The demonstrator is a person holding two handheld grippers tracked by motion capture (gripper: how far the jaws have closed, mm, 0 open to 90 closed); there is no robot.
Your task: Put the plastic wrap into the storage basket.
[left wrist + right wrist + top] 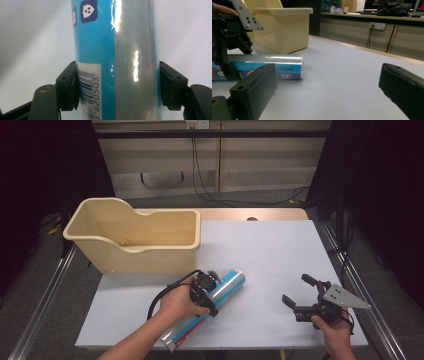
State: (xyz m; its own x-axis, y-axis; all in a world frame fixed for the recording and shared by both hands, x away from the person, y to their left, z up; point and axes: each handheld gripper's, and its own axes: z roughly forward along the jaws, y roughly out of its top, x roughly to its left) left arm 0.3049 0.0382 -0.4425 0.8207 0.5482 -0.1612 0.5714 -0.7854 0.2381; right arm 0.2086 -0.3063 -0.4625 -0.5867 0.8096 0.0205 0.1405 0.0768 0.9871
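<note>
— Two grippers on the table, we note. The left gripper [206, 290] straddles the blue roll [212, 302]; where does that roll lie?

— Flat on the white table [280, 250], long axis running diagonally from the near edge up toward the cream bin [135, 240]. In the left gripper view the pads sit against both flanks, so we judge it clamped on the roll.

— And the right gripper [300, 292]?

— Jaws apart, nothing between them, well to the roll's right. We see a bare table between roll and bin; only the bin's near wall stands in the way.
</note>
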